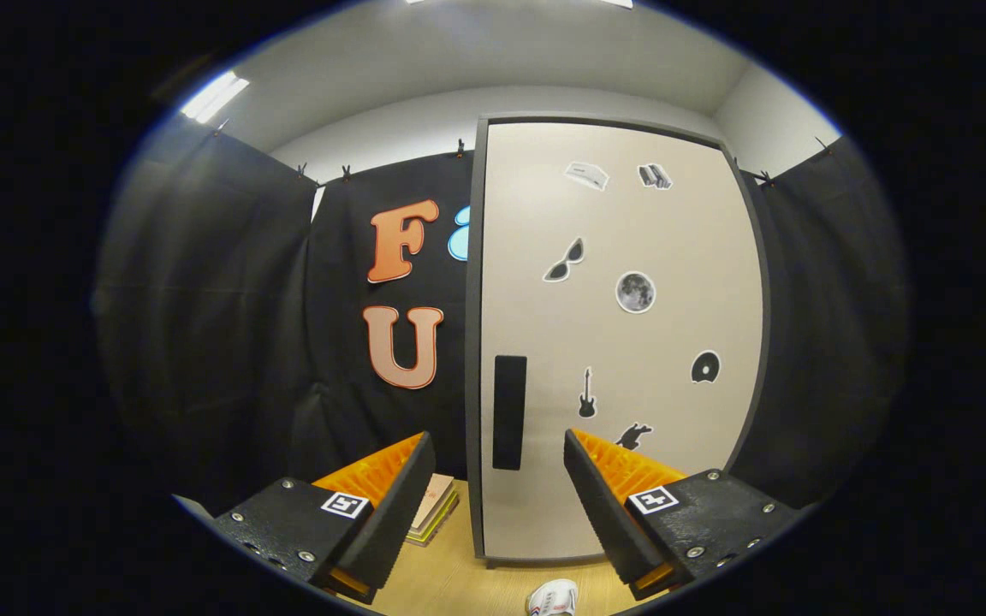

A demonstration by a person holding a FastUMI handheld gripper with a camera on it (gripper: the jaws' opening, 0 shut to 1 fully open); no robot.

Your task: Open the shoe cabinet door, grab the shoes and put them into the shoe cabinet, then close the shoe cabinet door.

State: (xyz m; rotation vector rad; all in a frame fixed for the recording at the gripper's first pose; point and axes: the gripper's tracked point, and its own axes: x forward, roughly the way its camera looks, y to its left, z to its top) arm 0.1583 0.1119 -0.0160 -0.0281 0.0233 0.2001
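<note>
The shoe cabinet (621,342) stands ahead on the wooden floor, tall and beige with a dark frame. Its door is shut and carries several small stickers. A dark vertical handle (509,412) sits near the door's left edge, beyond and between my fingers. My gripper (500,458) is open, with nothing between its fingers, still some way in front of the door. A white shoe (554,597) with a red mark lies on the floor below, between the fingers and in front of the cabinet's base.
A small stack of flat books or boards (435,509) lies on the wooden floor (459,582) just left of the cabinet. Black cloth walls (219,325) close the booth on the left, behind and on the right.
</note>
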